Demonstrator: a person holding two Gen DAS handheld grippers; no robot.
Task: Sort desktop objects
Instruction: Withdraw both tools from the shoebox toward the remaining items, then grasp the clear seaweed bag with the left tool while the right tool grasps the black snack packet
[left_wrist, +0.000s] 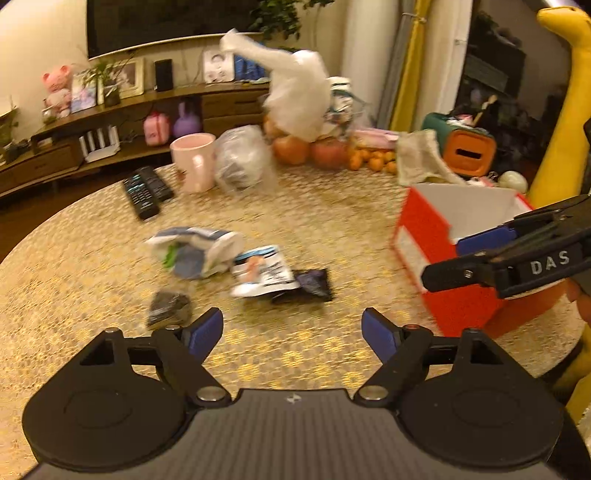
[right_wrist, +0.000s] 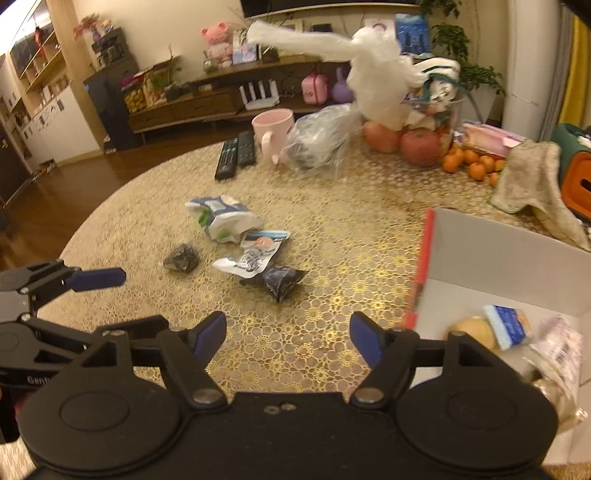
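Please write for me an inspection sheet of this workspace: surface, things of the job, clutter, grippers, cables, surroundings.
Surface: round table under a gold patterned cover.
Job's things: crumpled blue-white wrapper, white printed packet, dark packet and small dark lump lie loose mid-table; red box at the right edge is open and already holds a few items.
Clutter: pink mug, two remotes, clear plastic bag, white bag over fruit, tangerines, cloth.
Grippers: left gripper open, empty; right gripper open, empty, beside the box.
Cables: nothing seen.
Surroundings: TV cabinet with pink plush toy; wooden floor.
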